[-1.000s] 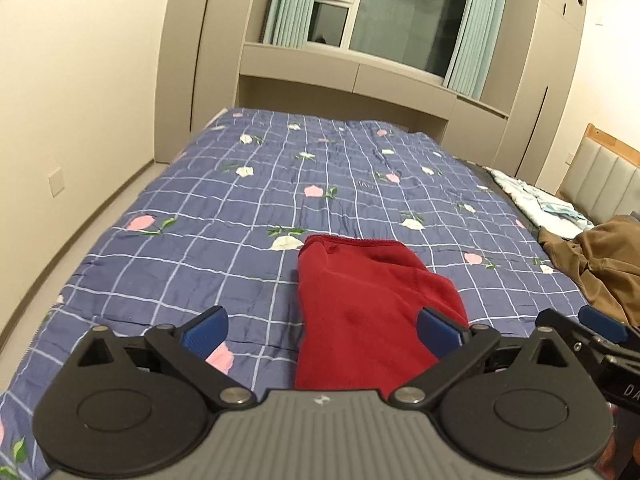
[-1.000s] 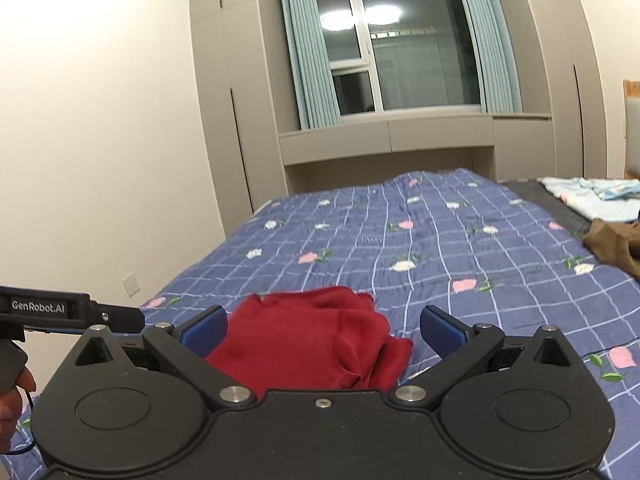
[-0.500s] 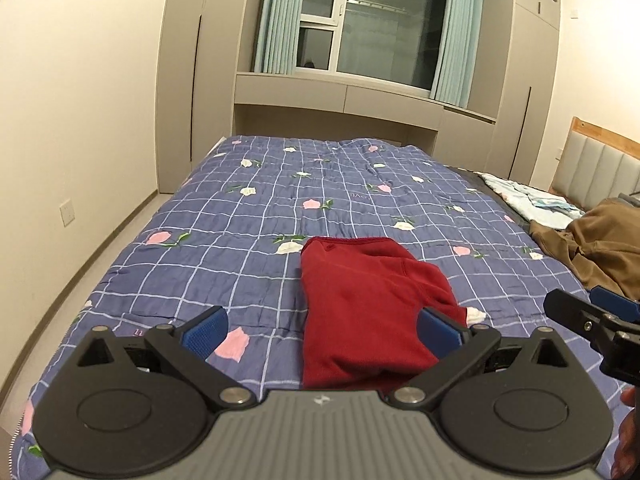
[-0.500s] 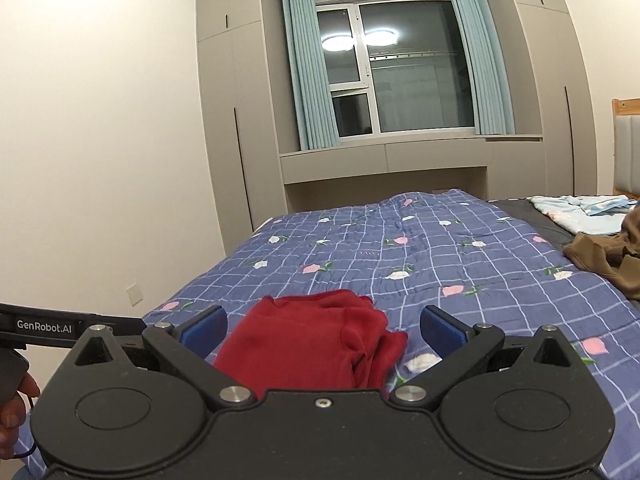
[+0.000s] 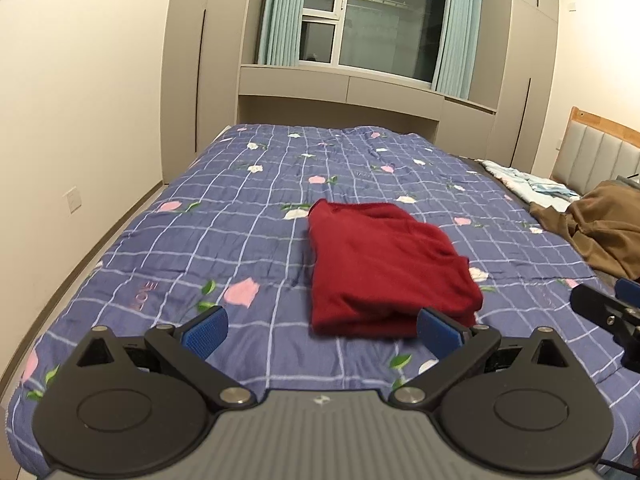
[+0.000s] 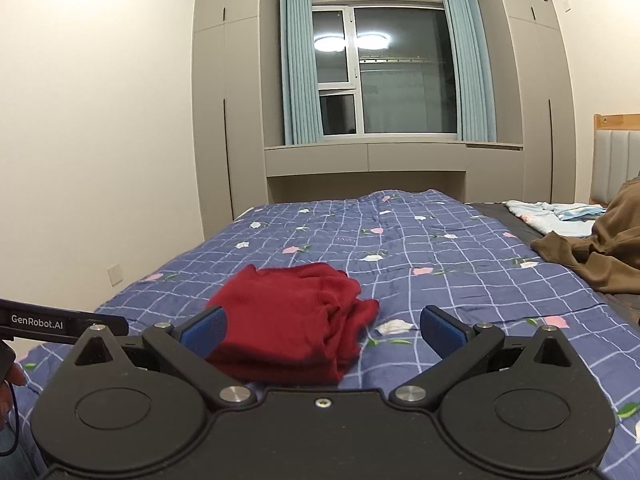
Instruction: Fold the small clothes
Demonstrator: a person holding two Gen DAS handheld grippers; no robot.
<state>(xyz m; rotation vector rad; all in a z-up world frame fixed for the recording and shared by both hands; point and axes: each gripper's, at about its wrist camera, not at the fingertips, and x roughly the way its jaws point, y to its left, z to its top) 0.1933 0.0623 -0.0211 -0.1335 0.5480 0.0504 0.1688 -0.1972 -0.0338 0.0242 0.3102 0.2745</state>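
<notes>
Red garment [image 5: 384, 264]: folded into a rough rectangle, lying flat on the bed [image 5: 224, 240], closer to its near edge than to the far edge below the window; right side shows bunched layers in the right wrist view [image 6: 296, 320].
Left gripper [image 5: 322, 330]: jaws spread wide, holding nothing, hanging above the bed's near edge; the garment's near hem sits between and beyond its blue pads [image 5: 206, 334].
Right gripper [image 6: 322, 326]: jaws spread wide, empty, above the near edge just right of the garment.
Brown garment [image 5: 600, 232]: crumpled by the bed's right edge, well apart from the red one.
Light blue cloth [image 6: 552, 216]: far right corner, beside the headboard [image 5: 600, 148].
</notes>
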